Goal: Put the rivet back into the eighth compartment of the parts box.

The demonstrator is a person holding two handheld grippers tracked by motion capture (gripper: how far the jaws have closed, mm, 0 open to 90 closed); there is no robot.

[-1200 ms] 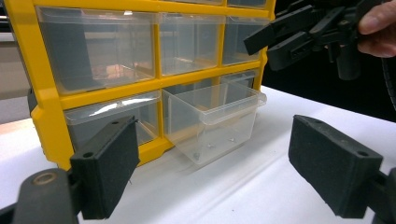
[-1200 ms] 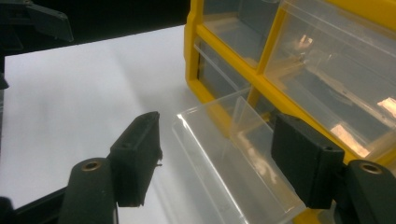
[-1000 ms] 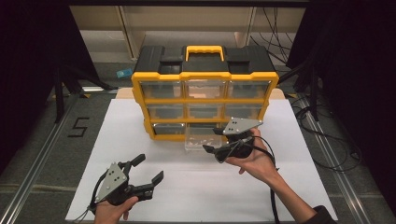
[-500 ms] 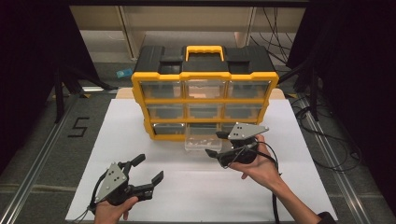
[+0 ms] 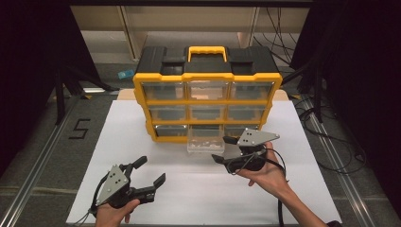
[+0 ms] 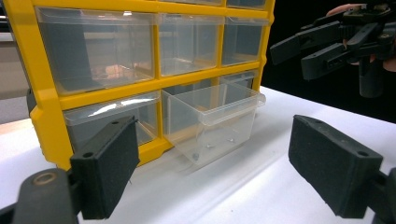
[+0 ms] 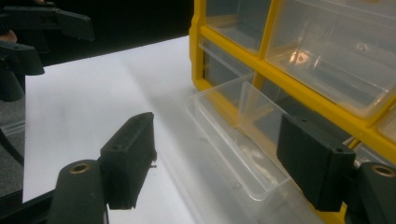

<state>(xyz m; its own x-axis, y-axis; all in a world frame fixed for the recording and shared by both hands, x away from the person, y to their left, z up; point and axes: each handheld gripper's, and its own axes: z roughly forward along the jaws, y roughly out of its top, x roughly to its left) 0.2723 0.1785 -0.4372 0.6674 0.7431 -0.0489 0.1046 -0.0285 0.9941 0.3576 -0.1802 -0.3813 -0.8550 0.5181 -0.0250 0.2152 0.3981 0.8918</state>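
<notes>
Drawer (image 5: 206,140) sticks out from the bottom middle of the yellow box (image 5: 207,105), at 9 o'clock from my right gripper (image 5: 223,148). Its jaws are spread, empty. I should line up gently, then pinch the front lip. Left gripper (image 5: 150,173) waits, spread too. I count nine drawers, two grippers.

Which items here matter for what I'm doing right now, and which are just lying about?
In play:
- pulled-out clear drawer, bottom middle
- yellow organizer
- right hand-held gripper, open beside the drawer
- left hand-held gripper, open

Lying about:
- blue object on the floor
- cables
</notes>
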